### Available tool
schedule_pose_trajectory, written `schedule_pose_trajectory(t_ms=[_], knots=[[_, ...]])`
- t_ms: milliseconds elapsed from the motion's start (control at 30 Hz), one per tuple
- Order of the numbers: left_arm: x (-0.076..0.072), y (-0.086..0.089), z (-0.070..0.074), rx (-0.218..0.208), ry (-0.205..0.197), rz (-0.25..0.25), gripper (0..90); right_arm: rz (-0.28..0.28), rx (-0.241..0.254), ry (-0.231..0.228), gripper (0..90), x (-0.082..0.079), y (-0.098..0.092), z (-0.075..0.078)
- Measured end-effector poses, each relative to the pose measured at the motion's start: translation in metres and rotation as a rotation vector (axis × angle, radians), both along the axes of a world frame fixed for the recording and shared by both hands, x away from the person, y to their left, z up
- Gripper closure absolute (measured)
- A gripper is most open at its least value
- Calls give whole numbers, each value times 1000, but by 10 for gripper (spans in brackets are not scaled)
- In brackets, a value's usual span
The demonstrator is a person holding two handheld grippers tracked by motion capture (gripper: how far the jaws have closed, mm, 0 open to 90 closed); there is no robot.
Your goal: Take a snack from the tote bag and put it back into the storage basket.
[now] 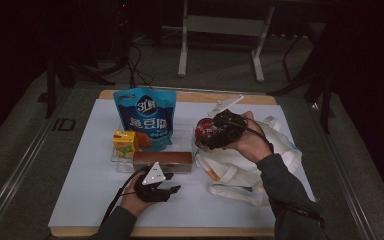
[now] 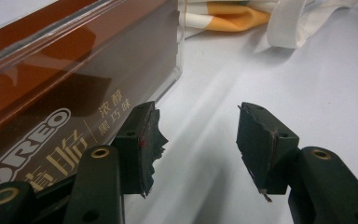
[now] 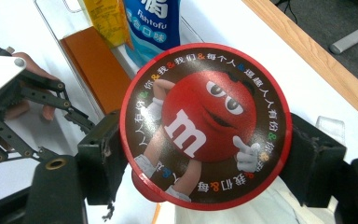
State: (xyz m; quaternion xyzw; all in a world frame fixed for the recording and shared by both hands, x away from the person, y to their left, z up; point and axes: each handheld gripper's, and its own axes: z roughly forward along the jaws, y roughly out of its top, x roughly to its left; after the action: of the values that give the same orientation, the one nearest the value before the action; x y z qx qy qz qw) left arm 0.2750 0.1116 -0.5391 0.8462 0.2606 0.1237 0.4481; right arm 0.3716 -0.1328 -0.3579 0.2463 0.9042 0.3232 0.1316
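My right gripper (image 1: 208, 134) is shut on a round red M&M's tin (image 1: 204, 128) and holds it above the white tote bag (image 1: 240, 170). In the right gripper view the tin's lid (image 3: 200, 121) faces the camera, and a black finger (image 3: 100, 149) presses its rim on each side. My left gripper (image 1: 175, 182) rests low on the white mat, open, with nothing between its jaws (image 2: 200, 126). It sits just in front of the brown Oreo box (image 1: 162, 158), whose side (image 2: 51, 102) stands beside the left jaw behind a clear tray wall.
A clear tray (image 1: 116, 160) holds the Oreo box, a yellow juice box (image 1: 125, 142) and a blue snack bag (image 1: 145, 117). The tote bag (image 2: 228, 14) lies crumpled at the right. The white mat (image 1: 95, 190) covers a wooden table (image 1: 180, 231); chair and stand legs stand beyond it.
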Motion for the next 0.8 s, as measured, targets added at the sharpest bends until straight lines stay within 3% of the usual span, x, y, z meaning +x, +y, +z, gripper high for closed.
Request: schedule_pose_trajectory(t_ms=[800], knots=[[0, 0, 0, 1, -1, -1, 476, -16, 35, 19, 252, 6, 19, -2]])
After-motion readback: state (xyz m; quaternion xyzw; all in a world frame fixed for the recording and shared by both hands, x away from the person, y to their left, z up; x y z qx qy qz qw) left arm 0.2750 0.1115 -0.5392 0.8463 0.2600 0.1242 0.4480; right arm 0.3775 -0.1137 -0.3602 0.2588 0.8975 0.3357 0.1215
